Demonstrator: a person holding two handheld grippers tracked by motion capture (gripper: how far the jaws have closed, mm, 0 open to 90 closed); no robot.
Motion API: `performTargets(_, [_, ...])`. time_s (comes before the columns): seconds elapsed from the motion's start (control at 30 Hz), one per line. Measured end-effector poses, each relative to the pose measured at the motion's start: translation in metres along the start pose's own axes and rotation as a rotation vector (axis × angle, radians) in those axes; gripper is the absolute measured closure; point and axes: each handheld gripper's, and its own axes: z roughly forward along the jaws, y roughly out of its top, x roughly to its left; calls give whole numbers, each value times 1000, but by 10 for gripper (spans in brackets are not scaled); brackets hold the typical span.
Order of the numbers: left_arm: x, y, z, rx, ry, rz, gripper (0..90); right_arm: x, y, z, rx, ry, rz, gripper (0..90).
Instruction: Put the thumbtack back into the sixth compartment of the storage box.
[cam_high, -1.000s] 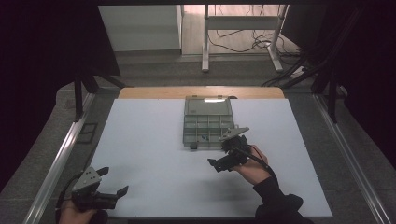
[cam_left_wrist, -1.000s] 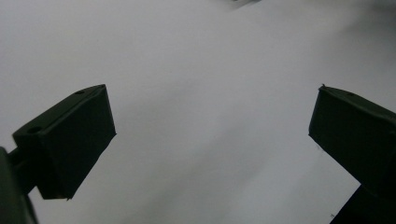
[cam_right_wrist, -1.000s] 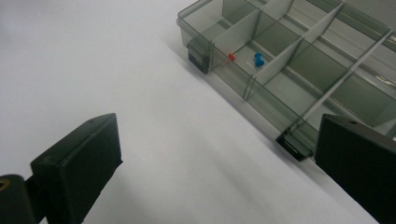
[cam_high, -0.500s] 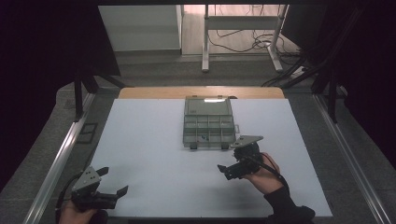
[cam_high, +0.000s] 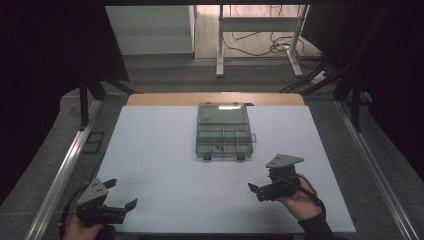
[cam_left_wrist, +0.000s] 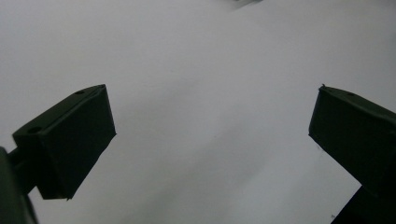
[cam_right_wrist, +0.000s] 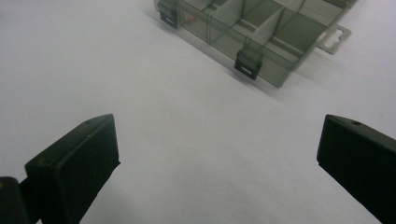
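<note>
Right hand-held gripper (cam_high: 260, 192) hovers over the white desk (cam_high: 165, 150) at the near right, gripped in the person's right hand (cam_high: 300, 202), with its jaws spread wide and nothing between them. Its grey three-cornered plate faces up, and the jaws point toward the left of the desk. In the right gripper view the same wide gap shows bare white surface, with the organizer box (cam_right_wrist: 261, 32) lying beyond the jaws, well apart from them.

That box (cam_high: 223, 132) sits near the middle of the desk, a little toward the far edge, its clear lid raised at the back and its rows of small compartments open to view. Two dark latches (cam_right_wrist: 246, 63) hang on its near wall (one more visible than the other), and a small tab (cam_right_wrist: 335, 36) juts from its right side. A tiny red and green speck lies in one of the front compartments; what it is cannot be told.

Left hand-held gripper (cam_high: 122, 195) rests at the near left corner of the desk, held in the left hand (cam_high: 85, 231), jaws likewise wide and empty, well apart from the box.
</note>
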Motion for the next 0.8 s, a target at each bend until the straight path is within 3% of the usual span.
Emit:
performTargets(0.2, [0, 0, 0, 0, 2, -1, 6, -3, -19, -14, -27, -13, 52, 0])
performTargets(0.47, [0, -1, -1, -1, 3, -6, 6, -12, -51, -30, -83, -109, 134, 0])
performTargets(0.67, [0, -1, -1, -4, 5, -9, 7, -18, -71, -33, -66, -132, 187, 0])
performTargets(0.8, [-1, -1, -1, -5, 5, -7, 6, -19, -71, -33, -63, -141, 199, 0])
